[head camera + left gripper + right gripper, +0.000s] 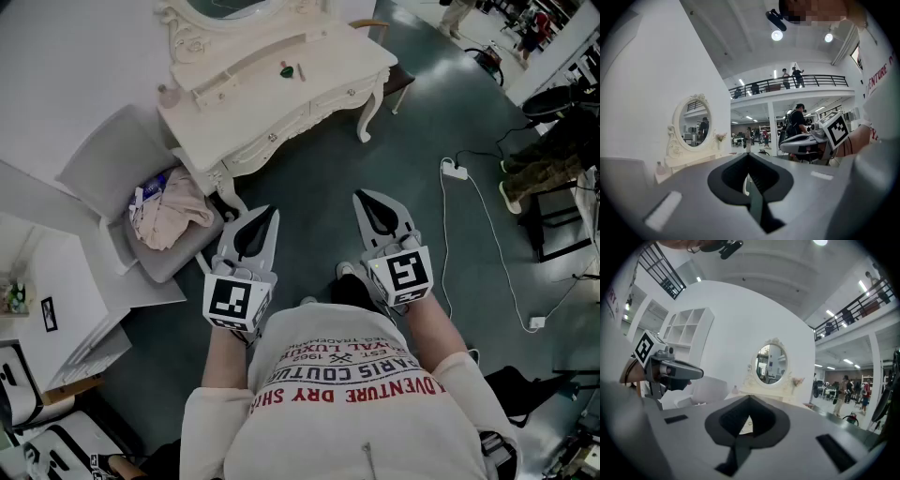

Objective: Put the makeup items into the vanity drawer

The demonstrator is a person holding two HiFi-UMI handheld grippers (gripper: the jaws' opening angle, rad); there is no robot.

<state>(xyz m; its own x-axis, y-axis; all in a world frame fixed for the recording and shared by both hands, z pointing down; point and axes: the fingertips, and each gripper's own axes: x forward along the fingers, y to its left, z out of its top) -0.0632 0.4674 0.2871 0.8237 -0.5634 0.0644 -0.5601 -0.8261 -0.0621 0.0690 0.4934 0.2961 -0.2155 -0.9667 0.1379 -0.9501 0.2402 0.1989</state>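
Cream-white carved vanity (246, 92) stands against the wall, seen at an angle. Drawer fronts (286, 127) along its front sit flush and closed, small knobs showing. Mid-tabletop there's a small green item (285, 69). A slim reddish stick (301, 72) lies flat just to its right; can't tell if they touch. A small pale pink bottle (169, 95) stands upright at the tabletop's left end. All three are too small to tell what kind of makeup they are. Oval mirror (225, 7) stands upright at the back.
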